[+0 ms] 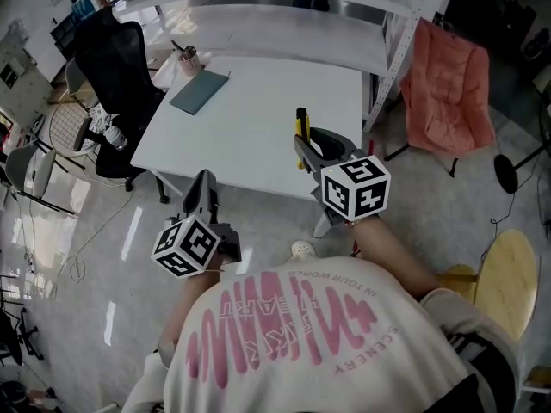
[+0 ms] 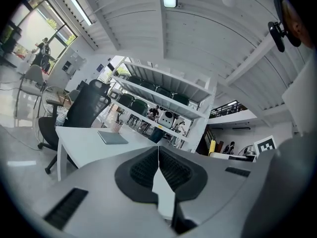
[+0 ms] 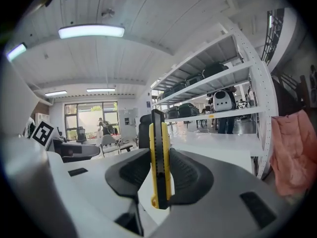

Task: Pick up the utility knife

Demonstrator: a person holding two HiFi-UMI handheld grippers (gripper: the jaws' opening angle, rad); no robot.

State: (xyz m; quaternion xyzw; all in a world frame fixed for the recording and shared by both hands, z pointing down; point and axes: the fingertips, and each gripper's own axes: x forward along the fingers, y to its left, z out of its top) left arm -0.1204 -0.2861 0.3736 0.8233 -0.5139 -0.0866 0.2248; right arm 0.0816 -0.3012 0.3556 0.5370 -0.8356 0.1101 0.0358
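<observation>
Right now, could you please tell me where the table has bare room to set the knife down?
The table is bare across its middle and right side, from the grey notebook over to the shelf post, and along the near edge. Only the far left corner is crowded, with the notebook and a pen cup.

The white rectangular worktop [image 1: 258,119] is mostly bare. A flat grey-green notebook [image 1: 199,91] lies on it near the far left corner, set askew to the edges. Just beyond the notebook, right at that corner, a small pinkish cup of pens [image 1: 188,61] stands upright. The worktop rests on a glossy pale floor [image 1: 112,231], where a black office chair [image 1: 116,67] stands by its left side.
</observation>
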